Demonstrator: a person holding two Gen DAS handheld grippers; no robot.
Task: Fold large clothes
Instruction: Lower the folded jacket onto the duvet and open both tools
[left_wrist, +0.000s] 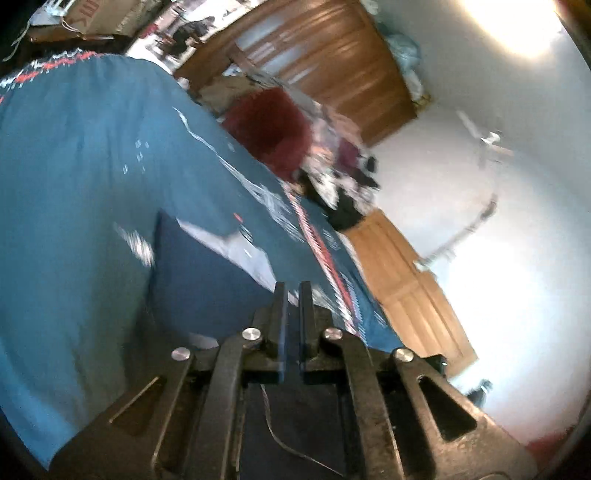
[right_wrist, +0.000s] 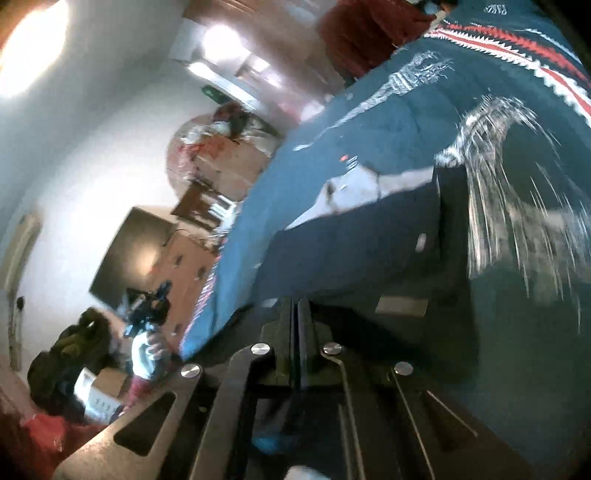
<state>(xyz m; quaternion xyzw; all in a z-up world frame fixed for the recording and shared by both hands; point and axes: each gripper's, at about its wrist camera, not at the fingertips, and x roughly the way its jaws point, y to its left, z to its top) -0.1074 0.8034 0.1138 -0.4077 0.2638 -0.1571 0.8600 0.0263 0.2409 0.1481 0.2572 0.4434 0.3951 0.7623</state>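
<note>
A dark navy garment (left_wrist: 199, 273) with a pale grey inner patch lies lifted over a teal bedspread (left_wrist: 74, 147) that has red and white patterned bands. My left gripper (left_wrist: 293, 291) is shut on the garment's edge, with navy cloth showing in the thin slit between its fingers. In the right wrist view the same navy garment (right_wrist: 351, 251) stretches up and away from my right gripper (right_wrist: 297, 306), which is shut on another part of its edge. The teal bedspread (right_wrist: 369, 110) lies beneath it. Both views are tilted and blurred by motion.
A dark red cushion or blanket (left_wrist: 269, 125) and a heap of clothes (left_wrist: 343, 173) sit beyond the bed. A wooden wardrobe (left_wrist: 314, 55) and a wooden door (left_wrist: 406, 288) stand behind. On the right gripper's side are a dark screen (right_wrist: 129, 251), a wooden dresser (right_wrist: 181, 262) and floor clutter (right_wrist: 74, 354).
</note>
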